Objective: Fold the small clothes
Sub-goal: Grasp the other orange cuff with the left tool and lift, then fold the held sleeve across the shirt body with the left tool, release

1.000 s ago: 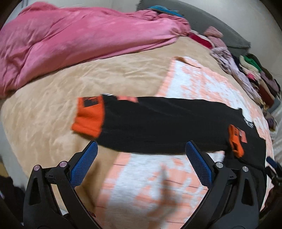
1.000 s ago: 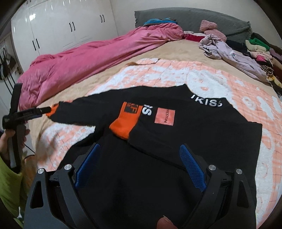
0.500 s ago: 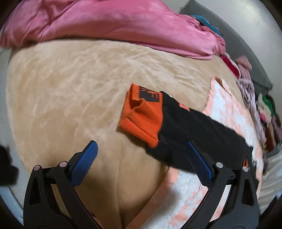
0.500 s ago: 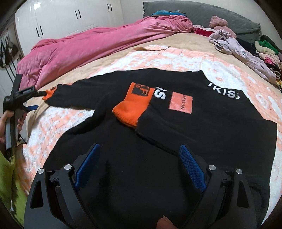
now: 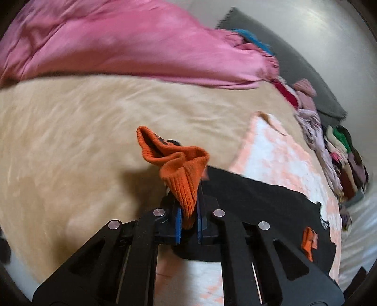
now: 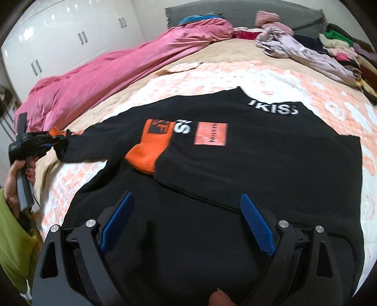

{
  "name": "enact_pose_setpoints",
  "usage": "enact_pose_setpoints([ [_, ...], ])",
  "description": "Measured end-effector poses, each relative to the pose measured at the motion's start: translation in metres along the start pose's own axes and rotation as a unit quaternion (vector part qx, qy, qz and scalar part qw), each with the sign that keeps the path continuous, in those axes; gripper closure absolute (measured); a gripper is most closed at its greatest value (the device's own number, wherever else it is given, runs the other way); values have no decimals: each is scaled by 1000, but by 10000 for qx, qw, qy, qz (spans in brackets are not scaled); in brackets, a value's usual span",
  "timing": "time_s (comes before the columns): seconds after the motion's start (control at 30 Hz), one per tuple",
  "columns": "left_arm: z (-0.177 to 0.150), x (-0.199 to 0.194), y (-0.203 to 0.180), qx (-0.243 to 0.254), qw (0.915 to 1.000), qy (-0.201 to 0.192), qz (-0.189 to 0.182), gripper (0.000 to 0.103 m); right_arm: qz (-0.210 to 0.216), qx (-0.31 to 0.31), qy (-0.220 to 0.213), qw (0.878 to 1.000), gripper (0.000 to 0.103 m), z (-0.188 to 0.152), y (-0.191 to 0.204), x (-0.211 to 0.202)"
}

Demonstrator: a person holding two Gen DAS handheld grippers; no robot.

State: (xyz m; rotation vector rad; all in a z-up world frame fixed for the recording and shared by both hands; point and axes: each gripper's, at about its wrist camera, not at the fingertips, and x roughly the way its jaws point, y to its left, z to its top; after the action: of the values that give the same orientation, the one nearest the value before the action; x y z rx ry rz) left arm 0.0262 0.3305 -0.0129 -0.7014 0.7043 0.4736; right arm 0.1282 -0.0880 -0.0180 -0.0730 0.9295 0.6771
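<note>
An orange ribbed cuff at the end of the black sweater's outstretched sleeve is being gripped by the left gripper, whose blue pads are being pressed tight against the knit from both sides; the cuff is being bunched and lifted slightly off the tan bed cover. In the right wrist view this same gripper is being seen at the far left, held by a hand beside a yellow-green sleeve. Behind it, a pink duvet is being shown heaped along the far side of the bed, in front of white wardrobe doors. Toward the middle, the sweater is being displayed spread flat on a peach-and-white quilt, with its other sleeve folded across the chest so that the second orange cuff is lying on the black body just beside a salmon patch and white lettering. Nearer the camera, the right gripper is being held with its jaws wide apart above the sweater's lower part, nothing being clasped between the pads. At the far right, a pile of loose clothes is being seen against a grey headboard.
</note>
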Motion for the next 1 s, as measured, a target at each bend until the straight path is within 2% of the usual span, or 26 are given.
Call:
enact_pose_setpoints([
  [0.17, 0, -24, -47, 409, 9979, -154, -470, 100, -67, 367, -155, 9992, 12, -2, -20, -15],
  [0.3, -3, -39, -97, 867, 9919, -205, -907, 100, -167, 674, -284, 9972, 12, -5, -39, -30],
  [0.4, -16, -50, -140, 1350, 9830, -257, -1215, 100, -274, 1034, -404, 9934, 12, -10, -62, -45],
  [0.47, -29, -54, -169, 1621, 9756, -174, -1473, 100, -314, 1281, -498, 9900, 12, -13, -76, -53],
  [0.6, -57, -52, -222, 2128, 9603, -8, -1802, 100, -651, 1664, -624, 9819, 12, -25, -104, -71],
  [0.83, -113, -29, -274, 2664, 9402, 539, -2051, 100, -897, 2523, -806, 9601, 12, -57, -158, -99],
  [1.0, -153, -13, -299, 3027, 9256, 885, -2094, 100, -1113, 2700, -956, 9516, 12, -64, -175, -114],
])
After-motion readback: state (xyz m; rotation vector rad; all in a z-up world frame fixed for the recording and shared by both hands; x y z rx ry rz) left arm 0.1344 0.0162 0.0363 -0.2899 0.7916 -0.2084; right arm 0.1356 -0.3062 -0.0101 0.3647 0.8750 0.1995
